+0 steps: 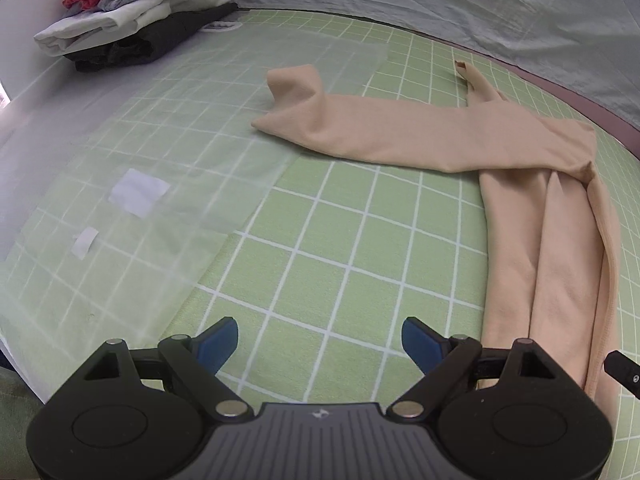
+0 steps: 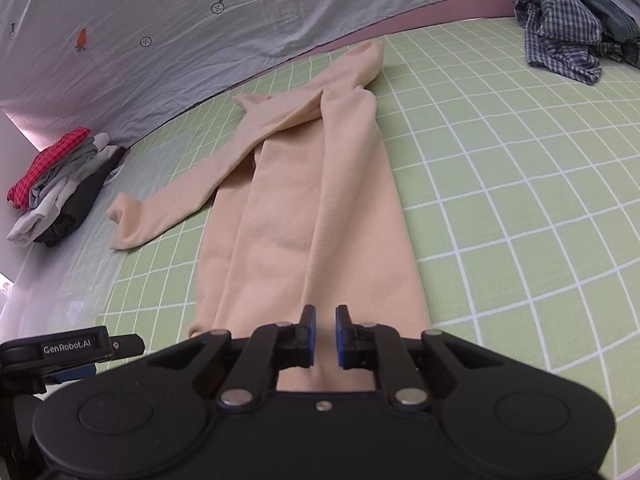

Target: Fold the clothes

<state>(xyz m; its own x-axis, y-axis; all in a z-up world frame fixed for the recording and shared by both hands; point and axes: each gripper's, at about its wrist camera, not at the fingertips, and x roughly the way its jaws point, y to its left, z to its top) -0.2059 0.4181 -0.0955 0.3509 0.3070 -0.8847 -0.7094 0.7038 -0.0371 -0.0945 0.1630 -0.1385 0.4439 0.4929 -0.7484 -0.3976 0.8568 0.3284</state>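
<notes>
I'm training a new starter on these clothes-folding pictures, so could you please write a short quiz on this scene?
1. True or false: the left gripper is open over the bare green sheet.
2. What lies under the right gripper?
A. beige top
B. checked shirt
C. folded stack
3. Fill in: the stack's top garment is ____ checked.

Key: 1 true; 2 A; 3 red.

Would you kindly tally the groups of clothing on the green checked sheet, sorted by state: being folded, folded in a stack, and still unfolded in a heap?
Being folded: 1, the beige garment
Folded stack: 1, the red-topped stack
Unfolded heap: 1, the plaid heap
Total: 3
</notes>
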